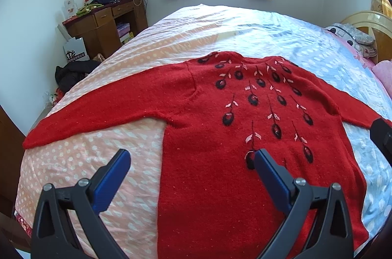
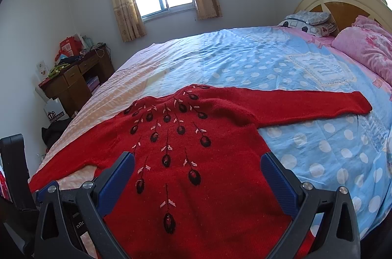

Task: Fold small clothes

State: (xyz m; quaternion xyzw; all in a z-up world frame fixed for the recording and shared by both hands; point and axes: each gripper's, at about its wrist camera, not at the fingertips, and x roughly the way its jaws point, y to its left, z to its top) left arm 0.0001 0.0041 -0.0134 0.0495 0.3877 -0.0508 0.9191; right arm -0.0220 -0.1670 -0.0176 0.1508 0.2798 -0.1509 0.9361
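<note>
- I am holding my left hand-held gripper [image 1: 192, 157] spread open and empty over the near left part of the red sweater [image 1: 240, 126], its left finger over the bed cover and its right finger over the knit.
- I am holding my right hand-held gripper [image 2: 197, 161] just as wide and empty, hanging over the lower middle of the sweater [image 2: 196, 161].
- The sweater is lying flat, front up, on the bed [image 2: 269, 58], collar away from me, both sleeves spread out to the sides.
- I am judging this as the very start: nothing is folded yet, no sleeve brought in.
- The next move probably calls for pinching 1 sleeve, or the hem corners, and carrying it across the body; the knit looks thick, so a firm bite near an edge should suit.
- The left sleeve [image 1: 98, 109] is ending close to the bed's edge; I am minding that it could slip off when tugged.
- The right sleeve [image 2: 318, 103] is lying with open bed all around it.
- Beyond the collar the bed is bare, so there is room to fold; the pink pillow [image 2: 367, 48] and the desk [image 1: 105, 23] are well apart.
</note>
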